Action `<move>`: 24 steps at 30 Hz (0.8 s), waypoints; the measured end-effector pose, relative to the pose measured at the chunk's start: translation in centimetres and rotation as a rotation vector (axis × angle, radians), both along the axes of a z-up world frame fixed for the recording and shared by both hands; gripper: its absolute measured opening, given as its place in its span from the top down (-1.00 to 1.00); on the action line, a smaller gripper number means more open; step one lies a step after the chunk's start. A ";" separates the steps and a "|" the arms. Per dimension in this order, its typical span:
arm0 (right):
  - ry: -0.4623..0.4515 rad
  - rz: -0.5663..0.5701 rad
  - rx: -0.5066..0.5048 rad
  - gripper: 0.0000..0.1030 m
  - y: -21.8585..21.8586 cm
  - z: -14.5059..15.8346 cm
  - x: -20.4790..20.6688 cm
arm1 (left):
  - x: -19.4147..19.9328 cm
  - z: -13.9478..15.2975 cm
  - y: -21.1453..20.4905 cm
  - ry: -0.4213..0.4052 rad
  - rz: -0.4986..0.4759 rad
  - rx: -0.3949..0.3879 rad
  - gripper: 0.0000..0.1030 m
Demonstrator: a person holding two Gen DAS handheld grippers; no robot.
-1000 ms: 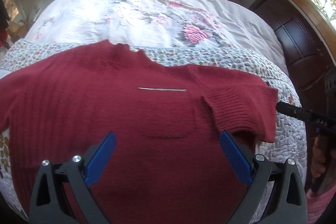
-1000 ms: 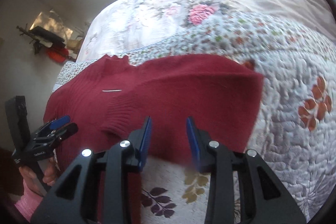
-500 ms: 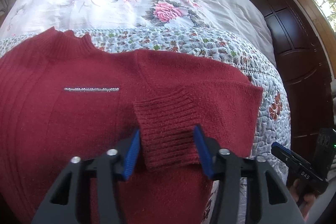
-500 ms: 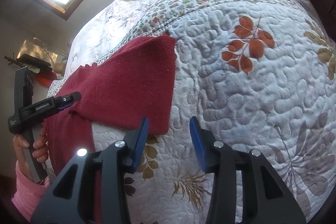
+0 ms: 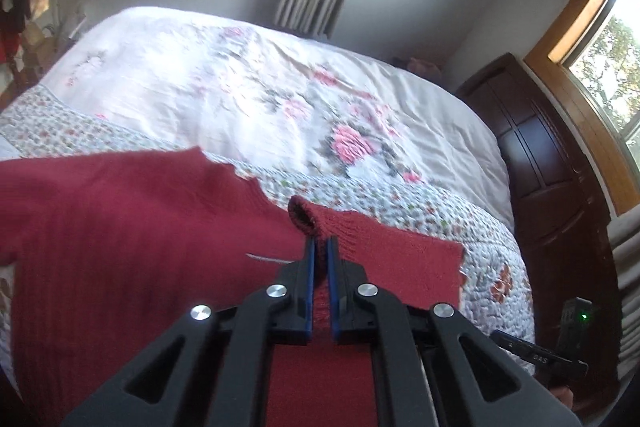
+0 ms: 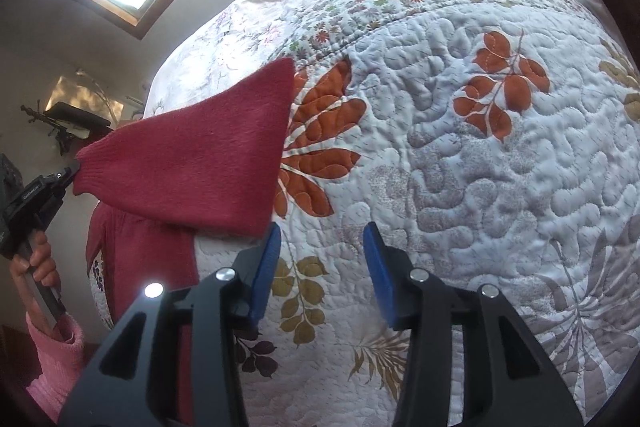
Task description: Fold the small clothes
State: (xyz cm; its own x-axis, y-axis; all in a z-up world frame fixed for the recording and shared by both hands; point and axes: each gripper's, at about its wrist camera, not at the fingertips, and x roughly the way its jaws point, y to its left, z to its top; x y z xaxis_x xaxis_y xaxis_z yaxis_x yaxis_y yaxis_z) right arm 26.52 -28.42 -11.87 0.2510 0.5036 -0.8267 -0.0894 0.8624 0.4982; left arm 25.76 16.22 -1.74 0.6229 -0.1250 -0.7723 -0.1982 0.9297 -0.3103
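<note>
Quilted floral bedspread (image 6: 460,155) | left tool (image 5: 319,247) pinching red sweater (image 5: 132,227) cuff | right tool (image 6: 320,251) spread, empty

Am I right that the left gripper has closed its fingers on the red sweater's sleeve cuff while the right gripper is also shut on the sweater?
Not quite: the right gripper is open over the quilt, as the right wrist view shows. The left gripper does pinch the sleeve cuff.
</note>
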 end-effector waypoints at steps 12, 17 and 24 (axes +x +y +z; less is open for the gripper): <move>0.064 0.091 0.222 -0.17 10.1 -0.5 4.0 | 0.3 -6.8 6.8 0.141 0.115 0.083 0.89; 0.108 0.126 0.172 0.63 12.4 -1.3 4.3 | 0.8 -7.6 9.6 0.178 0.148 0.108 0.89; 0.091 0.171 0.077 0.38 12.9 -0.7 2.7 | -0.9 -8.3 13.0 0.225 0.211 0.089 0.80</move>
